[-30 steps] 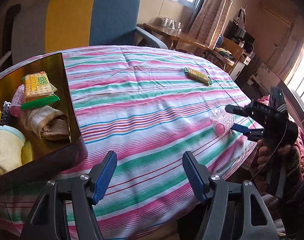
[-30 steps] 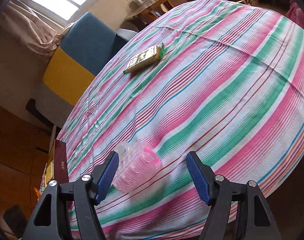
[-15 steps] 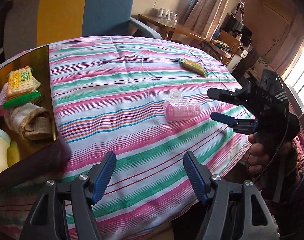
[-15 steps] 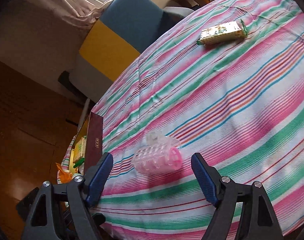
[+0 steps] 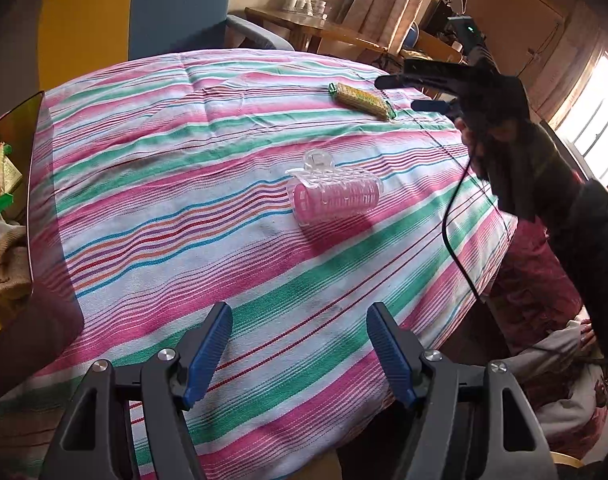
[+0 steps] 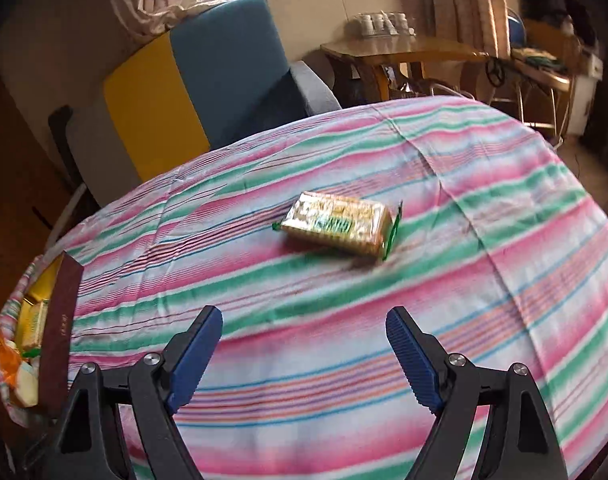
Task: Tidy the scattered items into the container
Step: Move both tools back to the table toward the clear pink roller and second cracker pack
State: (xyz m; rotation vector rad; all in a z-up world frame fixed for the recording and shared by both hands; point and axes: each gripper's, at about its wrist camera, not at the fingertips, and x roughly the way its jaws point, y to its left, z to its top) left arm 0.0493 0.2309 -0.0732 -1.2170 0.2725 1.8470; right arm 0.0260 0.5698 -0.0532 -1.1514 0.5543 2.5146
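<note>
A pink hair roller with a clear clip lies on the striped tablecloth, straight ahead of my open left gripper and well clear of its fingers. A green-and-yellow biscuit packet rests farther back; in the right wrist view this biscuit packet sits ahead of my open right gripper, which holds nothing. The right gripper hovers just right of the packet, held by a hand. The dark box with a gold lining stands at the left edge, with packets and cloth inside.
A blue and yellow armchair stands behind the table. A wooden side table with cups is at the back right. A cable hangs from the right gripper over the table's right edge. The box shows at far left.
The right gripper left the hair roller and swung up and back toward the biscuit packet. The left gripper moved right, so the roller is now centred ahead and the box slid leftward.
</note>
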